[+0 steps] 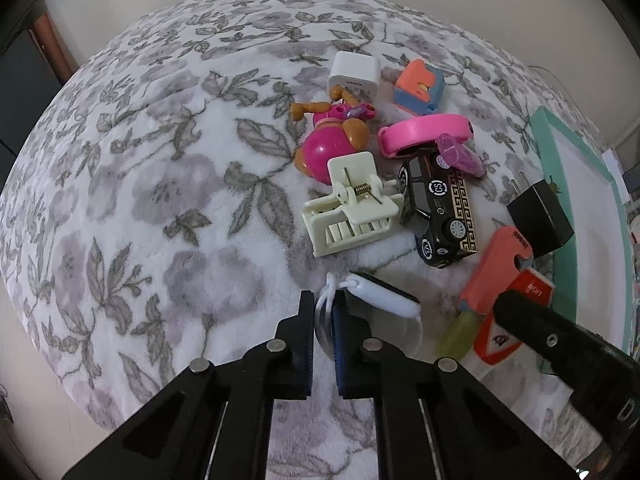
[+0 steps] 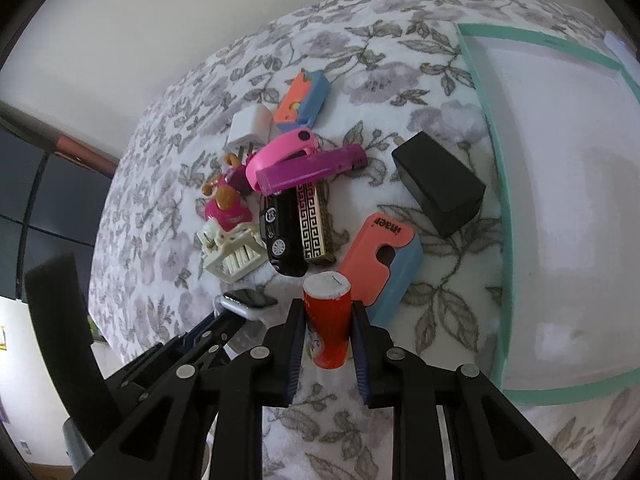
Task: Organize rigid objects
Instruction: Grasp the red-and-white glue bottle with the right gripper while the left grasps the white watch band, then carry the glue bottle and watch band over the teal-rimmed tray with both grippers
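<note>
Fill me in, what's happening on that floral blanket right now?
A person is sorting small objects with two handheld tongs. The left tongs are shut on the white strap of a smartwatch. The right tongs are shut on a red tube. The remaining pile, including a toy car and cream clip, sits beside a teal-rimmed tray, which shows nothing inside.

1. The things are carried by a floral plush blanket (image 1: 160,184), white with grey leaves and mauve flowers.
2. Clustered on it are seen a white charger (image 1: 354,76), a pink dog figure (image 1: 332,140), a cream clip (image 1: 354,208), a black toy car (image 1: 440,212) and a pink band (image 1: 424,132).
3. A black adapter (image 2: 440,188) and a coral-and-blue block (image 2: 384,256) lie near a teal-edged tray (image 2: 500,216).
</note>
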